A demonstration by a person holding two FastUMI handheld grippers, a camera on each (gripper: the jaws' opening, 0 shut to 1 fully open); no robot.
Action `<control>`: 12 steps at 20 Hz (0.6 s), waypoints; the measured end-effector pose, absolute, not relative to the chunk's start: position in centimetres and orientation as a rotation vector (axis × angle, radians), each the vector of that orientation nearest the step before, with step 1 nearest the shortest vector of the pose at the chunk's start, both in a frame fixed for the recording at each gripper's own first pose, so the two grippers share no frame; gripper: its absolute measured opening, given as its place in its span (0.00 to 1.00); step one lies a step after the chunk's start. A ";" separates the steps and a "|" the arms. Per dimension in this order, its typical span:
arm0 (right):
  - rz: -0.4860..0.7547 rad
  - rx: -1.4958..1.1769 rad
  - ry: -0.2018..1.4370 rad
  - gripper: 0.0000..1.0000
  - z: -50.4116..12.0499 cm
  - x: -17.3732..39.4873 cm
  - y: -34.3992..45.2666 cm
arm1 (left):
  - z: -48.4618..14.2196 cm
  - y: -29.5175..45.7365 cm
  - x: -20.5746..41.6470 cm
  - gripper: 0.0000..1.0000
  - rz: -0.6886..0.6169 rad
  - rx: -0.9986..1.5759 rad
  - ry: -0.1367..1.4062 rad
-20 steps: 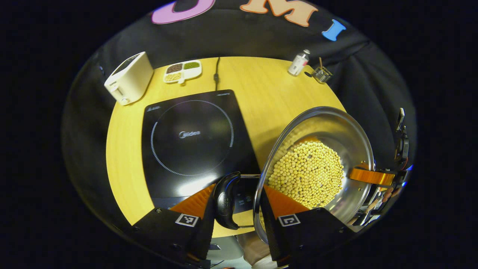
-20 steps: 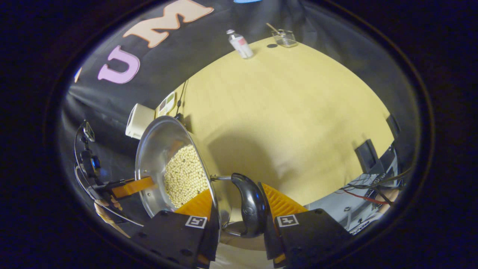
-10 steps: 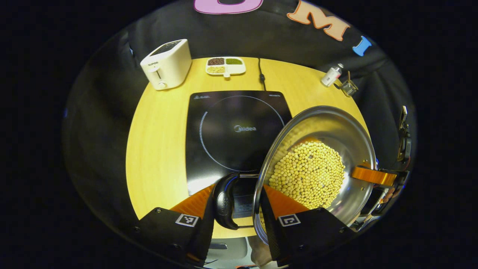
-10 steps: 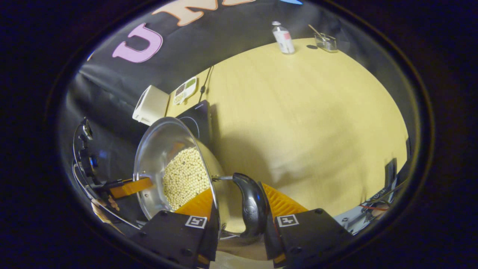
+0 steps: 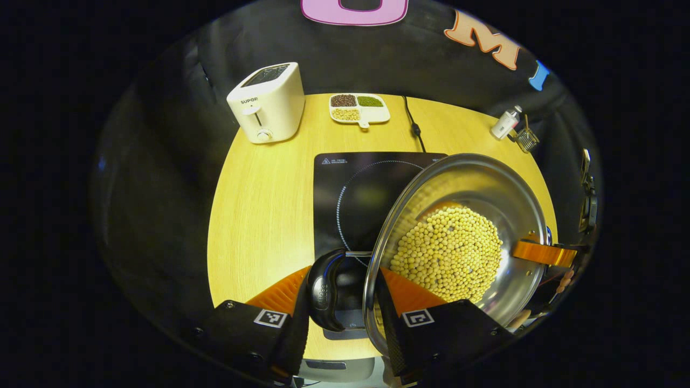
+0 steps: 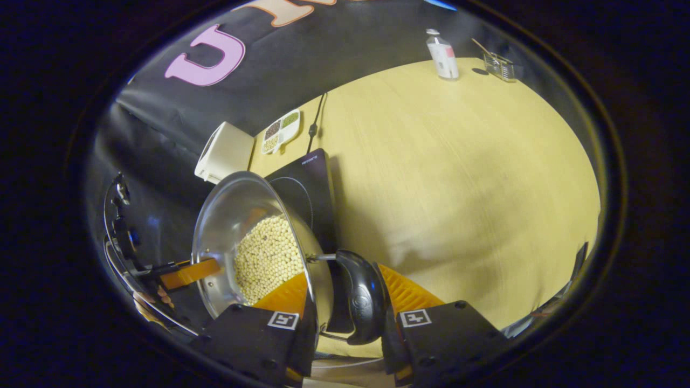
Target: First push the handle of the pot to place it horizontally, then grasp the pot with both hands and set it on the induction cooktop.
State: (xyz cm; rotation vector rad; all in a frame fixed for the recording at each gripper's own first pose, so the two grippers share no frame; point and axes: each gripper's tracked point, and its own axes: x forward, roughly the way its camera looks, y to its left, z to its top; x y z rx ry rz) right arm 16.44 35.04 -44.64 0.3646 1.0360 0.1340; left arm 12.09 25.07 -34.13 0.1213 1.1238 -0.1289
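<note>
Pot (image 5: 463, 215) handles sideways, one per gripper.

Polished metal pot (image 5: 501, 178), glossy black plastic handle (image 5: 323, 291), glassy cooktop (image 5: 345, 183), matt wooden table (image 5: 259, 205)

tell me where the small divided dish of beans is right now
In the left gripper view the divided dish sits at the table's far edge, between the white toaster on its left and the power cord on its right, beyond the induction cooktop.

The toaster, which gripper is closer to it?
Left. The left gripper holds the pot by the handle on the side facing the toaster. The right gripper holds the far handle, with the pot in between.
</note>
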 end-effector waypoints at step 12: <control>0.136 0.341 0.999 0.47 -42.7 18.4 33.5 | -34.1 25.1 12.0 0.63 -0.081 0.150 1.056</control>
